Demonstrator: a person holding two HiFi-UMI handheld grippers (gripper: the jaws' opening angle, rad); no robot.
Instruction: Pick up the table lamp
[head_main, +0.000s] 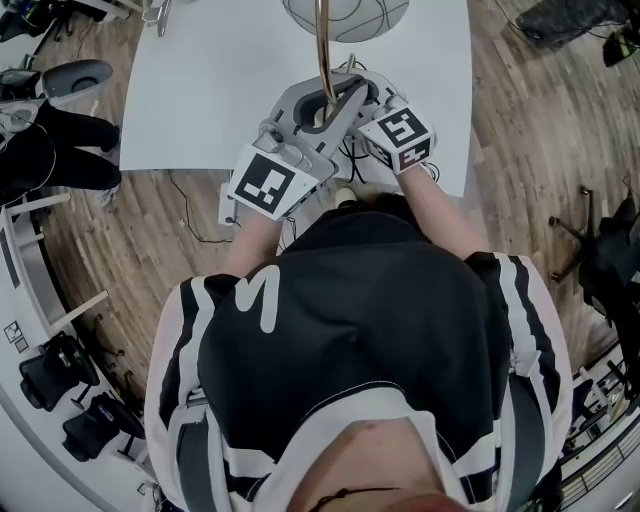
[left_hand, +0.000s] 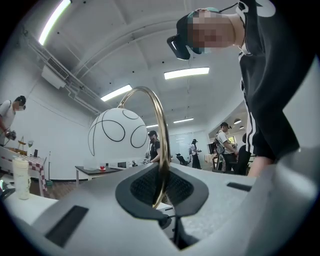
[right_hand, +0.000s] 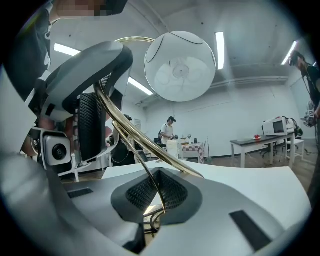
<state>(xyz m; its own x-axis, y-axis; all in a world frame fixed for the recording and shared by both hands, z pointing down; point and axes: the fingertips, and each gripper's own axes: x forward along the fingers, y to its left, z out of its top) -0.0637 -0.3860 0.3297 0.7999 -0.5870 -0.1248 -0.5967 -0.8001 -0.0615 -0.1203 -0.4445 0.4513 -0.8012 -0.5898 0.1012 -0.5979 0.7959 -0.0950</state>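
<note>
Together the left gripper (left_hand: 162, 192) and the right gripper (right_hand: 156, 194) are clenched on the thin brass stem (left_hand: 160, 145) of the table lamp (head_main: 323, 50), one just beside the other, above the near edge of the white table (head_main: 200, 90). The lamp's white globe shade (right_hand: 181, 67) hangs above them. Both forearms reach forward, roughly level.

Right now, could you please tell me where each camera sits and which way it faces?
Head view: from the head, steeply down; shirt, forearms, left gripper, right gripper.
Left gripper view: along its shut jaws, toward the globe; torso shows.
Right gripper view: along its shut jaws; left gripper shows.
All share the lamp stem.
</note>
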